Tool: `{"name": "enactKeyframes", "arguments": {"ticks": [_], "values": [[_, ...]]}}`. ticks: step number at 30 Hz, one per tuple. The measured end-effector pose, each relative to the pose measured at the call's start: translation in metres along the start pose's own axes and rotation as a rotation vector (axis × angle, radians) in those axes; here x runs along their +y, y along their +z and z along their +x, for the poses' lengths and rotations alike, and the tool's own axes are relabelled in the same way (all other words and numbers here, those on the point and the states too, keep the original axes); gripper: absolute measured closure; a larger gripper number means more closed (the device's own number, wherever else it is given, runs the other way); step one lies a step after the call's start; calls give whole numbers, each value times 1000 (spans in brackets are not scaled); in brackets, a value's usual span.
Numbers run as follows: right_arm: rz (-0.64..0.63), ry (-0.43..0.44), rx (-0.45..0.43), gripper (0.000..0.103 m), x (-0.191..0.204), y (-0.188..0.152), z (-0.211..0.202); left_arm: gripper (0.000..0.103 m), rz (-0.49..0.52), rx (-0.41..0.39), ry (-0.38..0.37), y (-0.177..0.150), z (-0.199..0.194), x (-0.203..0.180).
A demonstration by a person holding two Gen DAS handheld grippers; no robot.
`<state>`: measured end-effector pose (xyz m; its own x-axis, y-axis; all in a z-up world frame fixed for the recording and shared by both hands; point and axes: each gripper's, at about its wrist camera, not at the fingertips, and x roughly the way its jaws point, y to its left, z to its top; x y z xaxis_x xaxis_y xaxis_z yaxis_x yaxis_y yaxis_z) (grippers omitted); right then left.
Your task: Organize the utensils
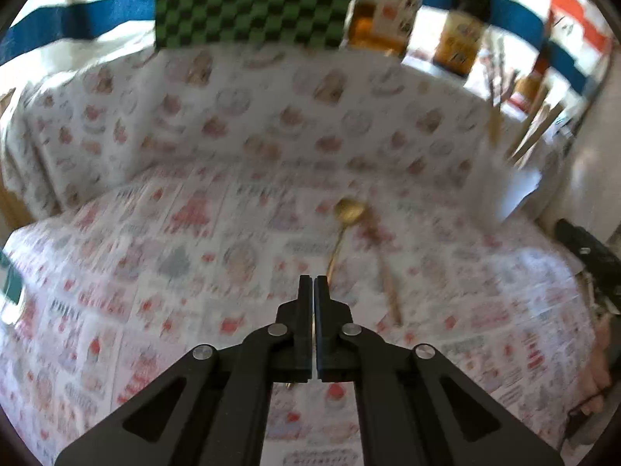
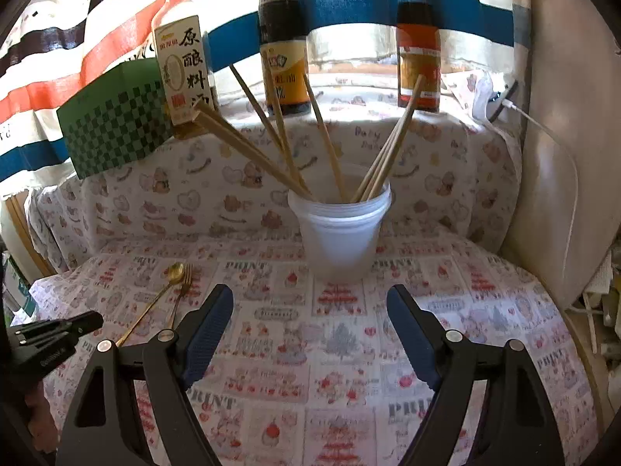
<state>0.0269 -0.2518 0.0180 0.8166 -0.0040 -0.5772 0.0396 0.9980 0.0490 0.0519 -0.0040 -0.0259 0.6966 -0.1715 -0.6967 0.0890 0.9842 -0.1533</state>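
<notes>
Judging by its build, the slim gold-coloured metal spoon [image 1: 348, 211] should be light and stiff, but its polished surface is likely slippery and its thin handle will tend to pivot or slide in a pinch. The best hold is probably mid-handle, squarely across the flat, with the oval bowl left free. It has a small rounded bowl and a long, narrow, straight handle, shiny against the printed red-and-white tablecloth [image 1: 155, 272]. The bowl sits ahead of the left gripper [image 1: 313, 279] and a little to its right. The handle runs back towards the fingertips, passes beneath or between them, and a gold speck shows below the fingers. That gripper's jaws are pressed fully together. A faint glint shows in the slit, but the blur makes it impossible to tell whether the handle is actually pinched or only lies underneath. A rose-gold metal fork [image 1: 388, 287] lies just right of the spoon, near the left gripper's tips, and would likely handle the same way. The right gripper [image 2: 309, 290] stands wide apart with nothing between its blue pads. Straight ahead of it is the white translucent plastic cup [image 2: 339, 233], which holds wooden chopsticks [image 2: 252, 151], and is the likely home for both pieces.
</notes>
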Motion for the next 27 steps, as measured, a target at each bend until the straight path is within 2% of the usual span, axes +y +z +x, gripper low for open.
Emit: {"name": "enactKeyframes", "arguments": {"ticks": [2, 3, 5, 7, 8, 11, 14, 16, 19, 23, 27], "values": [[-75, -42, -55, 20, 3, 1, 3, 102, 12, -39, 15, 9, -2, -3], [-102, -45, -52, 20, 5, 1, 7, 99, 20, -38, 14, 17, 0, -6], [-69, 37, 7, 20, 0, 1, 15, 90, 30, -21, 3, 34, 9, -9], [-28, 109, 51, 20, -4, 2, 21, 69, 25, 6, -2, 49, 21, -14], [-28, 117, 52, 20, -5, 2, 21, 68, 15, 26, -20, 56, 29, -16], [-52, 56, 17, 20, -4, 3, 18, 67, -14, 59, -107, 69, 52, -21], [-22, 56, 13, 20, -13, 7, 17, 68, -44, 105, -84, 72, 75, -24], [21, 63, 23, 20, -24, 10, 18, 67, -23, 148, -76, 74, 90, -29], [65, 80, 47, 20, -34, 11, 22, 67, 17, 147, -13, 75, 100, -34], [56, 66, 50, 20, -34, 12, 23, 67, -17, 171, -35, 76, 112, -32], [60, 69, 48, 20, -36, 13, 22, 69, -24, 167, -23, 74, 119, -26]]}}
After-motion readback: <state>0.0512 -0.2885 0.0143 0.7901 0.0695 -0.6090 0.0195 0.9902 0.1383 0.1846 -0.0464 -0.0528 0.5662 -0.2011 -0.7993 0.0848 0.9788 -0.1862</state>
